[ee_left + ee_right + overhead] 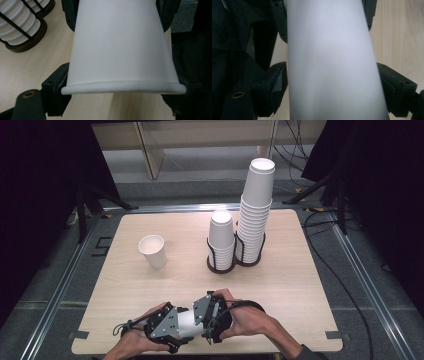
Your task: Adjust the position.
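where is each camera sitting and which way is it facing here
High view: above the person's side, looking forward and down at the table; both hands and forearms enter below.
Left gripper view: rides the left gripper, looking along its jaws at the held cup.
Right gripper view: rides the right gripper, facing the same cup.
Shared: that cup.

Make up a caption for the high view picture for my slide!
Both grippers, left and right, hold one paper cup near the table edge, beside a lone cup and two racked stacks.
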Tool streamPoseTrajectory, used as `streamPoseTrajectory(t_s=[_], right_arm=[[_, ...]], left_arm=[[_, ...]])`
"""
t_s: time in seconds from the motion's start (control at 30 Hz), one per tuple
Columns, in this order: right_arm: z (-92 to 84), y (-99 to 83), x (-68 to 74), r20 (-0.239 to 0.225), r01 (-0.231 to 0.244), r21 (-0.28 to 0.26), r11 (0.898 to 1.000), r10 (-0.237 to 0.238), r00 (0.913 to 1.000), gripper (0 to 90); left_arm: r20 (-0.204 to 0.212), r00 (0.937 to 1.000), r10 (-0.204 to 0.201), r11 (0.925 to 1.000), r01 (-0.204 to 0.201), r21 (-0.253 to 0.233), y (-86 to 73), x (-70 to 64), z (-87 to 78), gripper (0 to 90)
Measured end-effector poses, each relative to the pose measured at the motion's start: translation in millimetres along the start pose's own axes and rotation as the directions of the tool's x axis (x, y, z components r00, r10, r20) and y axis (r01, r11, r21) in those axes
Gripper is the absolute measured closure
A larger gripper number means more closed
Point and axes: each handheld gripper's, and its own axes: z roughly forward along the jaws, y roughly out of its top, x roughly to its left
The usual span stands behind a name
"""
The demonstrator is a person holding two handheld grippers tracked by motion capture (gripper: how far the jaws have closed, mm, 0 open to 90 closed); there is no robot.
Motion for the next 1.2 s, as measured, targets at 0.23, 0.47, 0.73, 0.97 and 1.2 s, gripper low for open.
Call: streamPoseTrajectory(t_s=[0.23,0.47,0.73,0.97,1.2], right_arm=[[3.1,-0.3,-0.4,-0.017,0.031,0.004,1.000,-0.031,0.9994,24.3],[-0.4,-3.3,-3.3,-0.016,0.025,-0.011,1.000,-0.025,0.9996,23.5],[-15.9,-14.5,-14.0,-0.011,-0.028,-0.113,0.993,0.027,0.9996,23.5],[-36.8,-30.8,-22.4,-0.024,-0.134,-0.202,0.970,0.132,0.9909,23.3],[-50.1,-40.8,-32.4,-0.023,-0.189,-0.346,0.919,0.193,0.9809,23.1]], left_arm=[[0.012,0.9999,0.009,0.9999,-0.009,-0.008,0.0,-1.3,1.6,18.2],[0.006,0.9989,-0.047,0.9937,0.048,-0.102,-4.8,1.4,1.9,10.9],[-0.012,0.9900,-0.141,0.9495,0.132,-0.285,-12.3,11.9,-7.0,10.4],[-0.012,0.9720,-0.235,0.9063,0.214,-0.364,-18.4,19.5,-11.3,14.0],[0.080,0.9291,-0.361,0.8242,0.358,-0.439,-19.6,22.8,-12.5,14.1]])
